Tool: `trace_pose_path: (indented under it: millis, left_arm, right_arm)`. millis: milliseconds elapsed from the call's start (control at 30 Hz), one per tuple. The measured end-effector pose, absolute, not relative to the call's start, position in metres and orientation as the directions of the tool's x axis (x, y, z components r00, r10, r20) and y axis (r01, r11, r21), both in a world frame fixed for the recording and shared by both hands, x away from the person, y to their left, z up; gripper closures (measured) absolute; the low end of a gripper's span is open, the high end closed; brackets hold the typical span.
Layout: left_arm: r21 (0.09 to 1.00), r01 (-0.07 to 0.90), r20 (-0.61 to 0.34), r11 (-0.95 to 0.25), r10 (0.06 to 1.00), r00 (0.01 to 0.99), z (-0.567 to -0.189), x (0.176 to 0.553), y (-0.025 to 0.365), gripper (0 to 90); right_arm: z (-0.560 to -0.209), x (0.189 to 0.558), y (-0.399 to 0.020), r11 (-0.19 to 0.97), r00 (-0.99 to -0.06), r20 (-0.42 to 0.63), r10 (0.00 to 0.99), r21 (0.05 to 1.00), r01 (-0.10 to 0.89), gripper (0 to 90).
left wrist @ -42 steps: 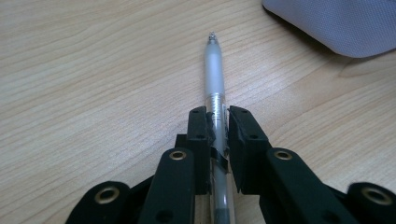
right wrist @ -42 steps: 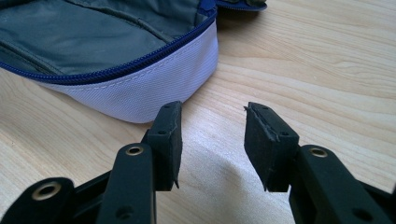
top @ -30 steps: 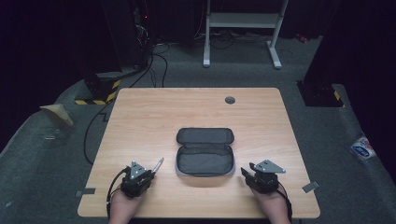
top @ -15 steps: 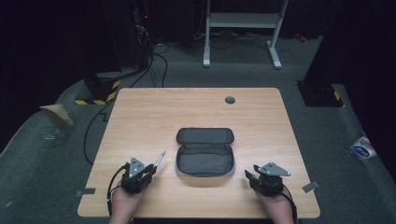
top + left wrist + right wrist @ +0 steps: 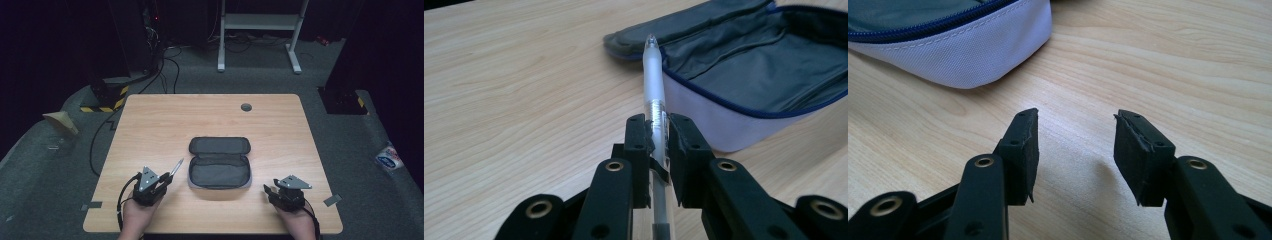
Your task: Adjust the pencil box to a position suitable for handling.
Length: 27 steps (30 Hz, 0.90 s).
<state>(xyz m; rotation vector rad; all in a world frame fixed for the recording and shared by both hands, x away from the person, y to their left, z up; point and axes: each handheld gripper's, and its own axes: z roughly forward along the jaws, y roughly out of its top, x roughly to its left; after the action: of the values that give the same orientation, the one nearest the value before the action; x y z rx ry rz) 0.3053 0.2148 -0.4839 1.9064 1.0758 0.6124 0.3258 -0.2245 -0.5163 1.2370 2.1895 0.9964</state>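
You work at a light wooden table (image 5: 150,130) in the middle of the frame, on grey carpet (image 5: 45,165). At the top stands a white frame (image 5: 260,22) in a dark room. At upper left you see black cables (image 5: 162,65) and yellow-black tape (image 5: 117,97).
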Motion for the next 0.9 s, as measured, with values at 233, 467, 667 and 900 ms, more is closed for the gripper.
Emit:
trace_pose_path:
  millis: [233,467,667,900]
  left_arm:
    - [0.863,0.42,0.013,-0.279,0.845,0.535,-0.476,0.304,0.205,78.9]
    - [0.866,0.408,0.024,-0.29,0.838,0.545,-0.474,0.308,0.198,79.0]
    - [0.868,0.405,0.017,-0.287,0.832,0.554,-0.471,0.312,0.193,79.0]
    - [0.862,0.397,0.038,-0.315,0.822,0.568,-0.47,0.318,0.184,79.0]
  right_arm:
    - [-0.518,0.328,-0.224,0.344,-0.508,-0.014,0.862,0.751,0.564,50.1]
    - [-0.52,0.33,-0.224,0.349,-0.513,-0.012,0.858,0.747,0.566,49.5]
    - [-0.521,0.33,-0.224,0.345,-0.513,-0.003,0.859,0.743,0.574,49.2]
    - [-0.521,0.331,-0.223,0.343,-0.507,0.001,0.862,0.735,0.585,47.5]
